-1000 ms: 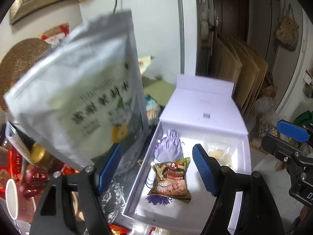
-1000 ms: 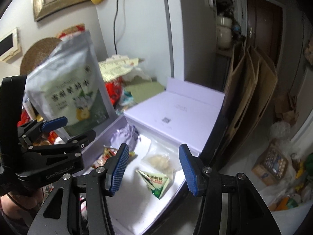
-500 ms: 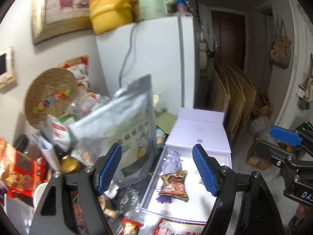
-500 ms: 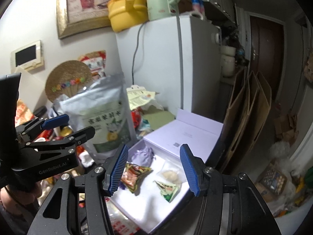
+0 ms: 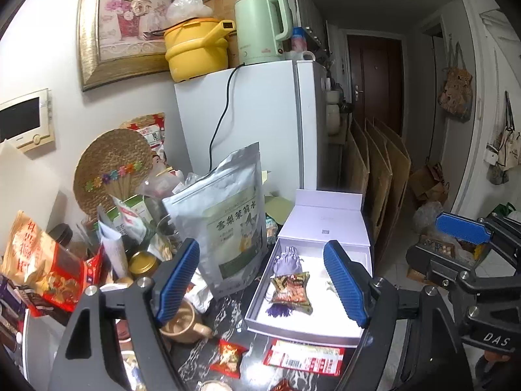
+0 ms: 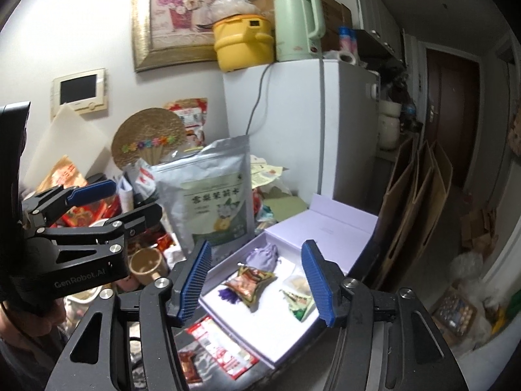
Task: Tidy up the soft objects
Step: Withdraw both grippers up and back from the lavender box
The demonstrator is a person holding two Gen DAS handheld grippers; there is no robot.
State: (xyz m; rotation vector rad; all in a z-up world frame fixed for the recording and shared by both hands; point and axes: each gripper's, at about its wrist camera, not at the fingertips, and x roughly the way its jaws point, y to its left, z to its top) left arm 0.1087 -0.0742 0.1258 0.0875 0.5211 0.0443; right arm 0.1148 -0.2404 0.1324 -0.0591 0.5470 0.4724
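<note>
Lavender box (image 5: 325, 228) lies open on the table (image 5: 234, 322), holding a purple pouch (image 5: 287, 262), a snack packet (image 5: 290, 290) and, on its right side, a green-white sachet (image 6: 298, 301); just left of it stands the silver pouch (image 5: 228, 224), upright, long axis vertical; near the box's front edge lies a red packet (image 5: 229, 356). Left hand-held gripper (image 5: 260, 282) hangs above, released, jaws just opening, nothing between; right hand-held gripper (image 6: 257, 282) likewise empty, opening. The loose red packet sits below and nearer the left.

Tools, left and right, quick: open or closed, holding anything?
Left tool: open, empty, jaws just widened.
Right tool: open, empty, jaws just widened.
</note>
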